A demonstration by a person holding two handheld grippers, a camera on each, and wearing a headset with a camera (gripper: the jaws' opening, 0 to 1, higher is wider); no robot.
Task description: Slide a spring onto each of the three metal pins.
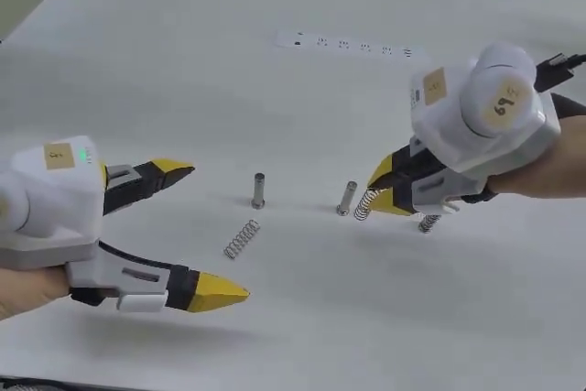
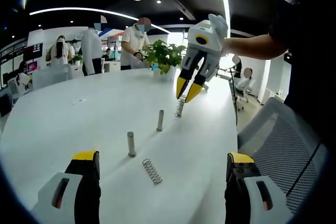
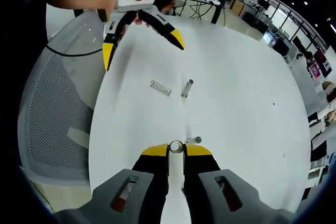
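- On the white tabletop (image 1: 183, 89), in the head view, a flat white power strip (image 1: 343, 43) lay at the far side, well apart from the work.
- An upright grey metal pin (image 1: 259, 190) stood mid-table, with a leaning grey metal pin (image 1: 347, 199) to its right. A loose steel coil spring (image 1: 242, 238) lay flat near the upright one.
- A partly hidden coil (image 1: 428, 222) showed under the right gripper (image 1: 383, 197); whether it sat on a pin could not be told.
- The left gripper (image 1: 203, 231) had its yellow-tipped jaws spread wide and held nothing. The right gripper's jaws were pressed on a pinched steel coil spring (image 1: 365, 205), just beside the leaning pin.
- In the left gripper view, the left gripper (image 2: 163, 157) was wide open and the loose spring (image 2: 152, 171) lay between its tips. Both pins (image 2: 131, 144) (image 2: 160, 120) stood beyond it.
- Farther off, the right gripper (image 2: 188, 90) dangled its spring (image 2: 180, 107). A leafy green plant (image 2: 165, 56) and standing people were behind, and a grey mesh chair (image 2: 294, 145) was at the right.
- In the right gripper view, the right gripper (image 3: 176, 150) was nearly closed and clamped the spring, seen end-on as a ring (image 3: 176, 142). The leaning pin (image 3: 193, 140) was just beside it.
- Ahead stood the upright pin (image 3: 187, 87), with the loose spring (image 3: 160, 88) next to it. The open left gripper (image 3: 143, 45) was beyond them.
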